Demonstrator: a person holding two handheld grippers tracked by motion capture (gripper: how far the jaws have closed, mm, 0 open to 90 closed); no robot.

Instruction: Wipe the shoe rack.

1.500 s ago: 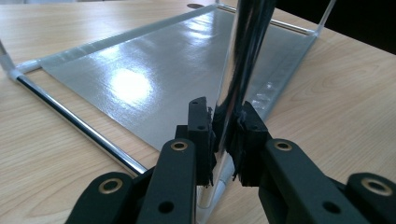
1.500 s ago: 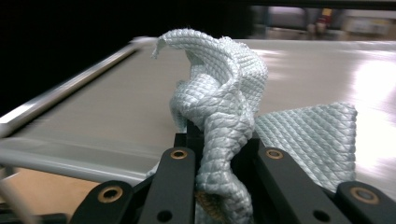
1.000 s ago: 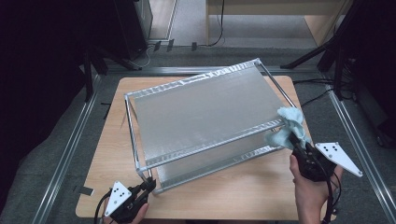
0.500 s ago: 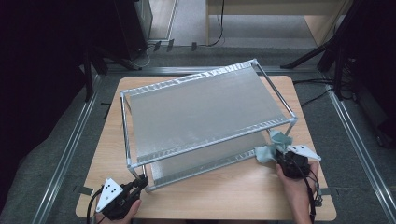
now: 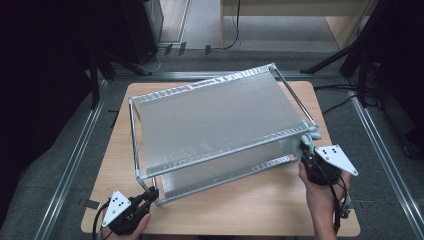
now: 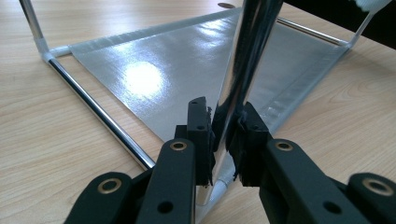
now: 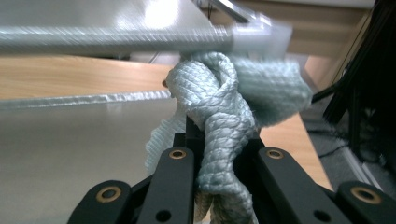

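A two-tier metal rack (image 5: 215, 117) with silver shelves stands on the wooden table. My left gripper (image 5: 149, 194) is shut on the rack's upright chrome post (image 6: 238, 70) at the near left corner; both pads (image 6: 201, 133) press the post. My right gripper (image 5: 305, 150) is shut on a bunched pale blue cloth (image 7: 224, 116), which sits against the rack's near right corner (image 5: 306, 131), just under the upper shelf's front rail (image 7: 112, 39). In the high view the cloth (image 5: 294, 143) is partly hidden behind the rail and the gripper.
The lower shelf (image 6: 187, 70) lies flat on the table (image 5: 250, 205) inside the chrome frame. Bare wood runs along the front edge between my hands. Aluminium rails (image 5: 70, 165) flank the table, and dark stands and cables (image 5: 350, 65) stand at the right rear.
The right gripper with the cloth dropped from beside the upper shelf's right corner to table level, then came back up against that corner. The left gripper stayed at its post.
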